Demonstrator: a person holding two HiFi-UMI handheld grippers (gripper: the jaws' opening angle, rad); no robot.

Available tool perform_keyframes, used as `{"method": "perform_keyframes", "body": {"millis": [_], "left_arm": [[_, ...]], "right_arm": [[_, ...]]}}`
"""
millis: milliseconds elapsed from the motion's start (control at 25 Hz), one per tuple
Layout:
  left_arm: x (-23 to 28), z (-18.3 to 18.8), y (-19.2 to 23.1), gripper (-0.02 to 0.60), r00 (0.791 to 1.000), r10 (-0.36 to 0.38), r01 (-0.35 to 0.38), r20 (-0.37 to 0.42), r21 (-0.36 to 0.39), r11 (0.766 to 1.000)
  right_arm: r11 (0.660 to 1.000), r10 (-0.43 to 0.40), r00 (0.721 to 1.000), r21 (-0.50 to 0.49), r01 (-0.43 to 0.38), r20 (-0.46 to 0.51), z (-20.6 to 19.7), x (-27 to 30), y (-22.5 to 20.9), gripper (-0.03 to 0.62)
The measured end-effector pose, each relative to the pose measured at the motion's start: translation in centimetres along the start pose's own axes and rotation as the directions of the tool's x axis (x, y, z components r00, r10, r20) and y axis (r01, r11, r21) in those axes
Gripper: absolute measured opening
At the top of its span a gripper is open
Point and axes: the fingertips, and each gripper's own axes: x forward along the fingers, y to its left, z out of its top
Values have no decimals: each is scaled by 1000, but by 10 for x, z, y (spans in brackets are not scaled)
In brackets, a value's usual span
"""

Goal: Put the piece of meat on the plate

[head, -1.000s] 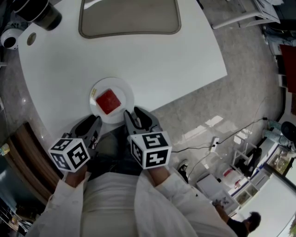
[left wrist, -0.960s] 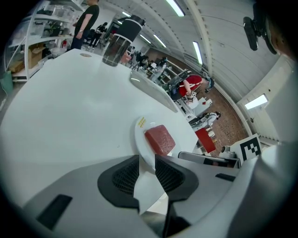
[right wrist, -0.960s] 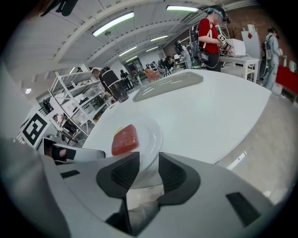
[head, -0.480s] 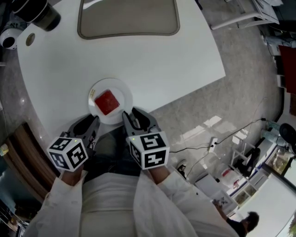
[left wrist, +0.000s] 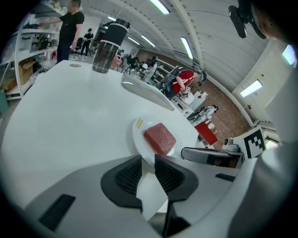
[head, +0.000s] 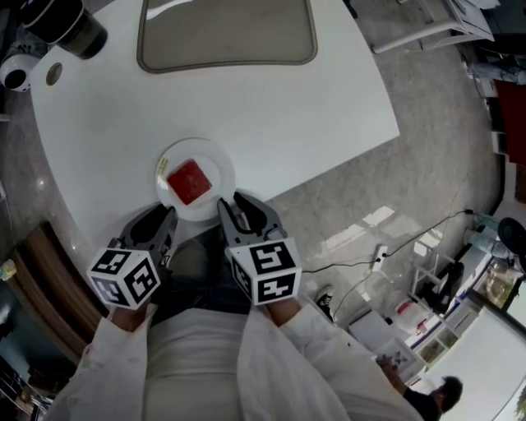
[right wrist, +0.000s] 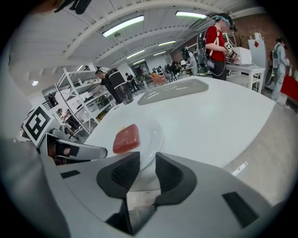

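Observation:
A red square piece of meat (head: 189, 181) lies on a small white round plate (head: 215, 163) near the front edge of the white table (head: 263, 107). Both grippers hover just off that edge, close to the plate. My left gripper (head: 168, 218) is below and left of the plate, my right gripper (head: 230, 205) below and right of it. In the left gripper view the meat (left wrist: 159, 138) sits just beyond the left gripper (left wrist: 148, 162), whose jaws hold nothing. In the right gripper view the meat (right wrist: 126, 138) and plate (right wrist: 154, 135) lie ahead of the right gripper (right wrist: 147, 160), which also holds nothing.
A grey rounded mat (head: 228, 33) lies at the table's far side. A black tumbler (head: 70, 25) stands at the far left. Cables and a power strip (head: 380, 255) lie on the stone floor to the right. People stand in the background of both gripper views.
Almost nothing: both grippers stay by the table edge near the plate, and the left one has sunk slightly toward me.

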Motion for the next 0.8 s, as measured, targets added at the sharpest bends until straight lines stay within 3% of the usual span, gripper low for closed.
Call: {"method": "perform_keyframes", "body": {"millis": [800], "left_arm": [[-17,64,-5,89,994,-60,53,92,79,995]], "right_arm": [[999,-25,987,35,20,157,61,-7,14,109]]}}
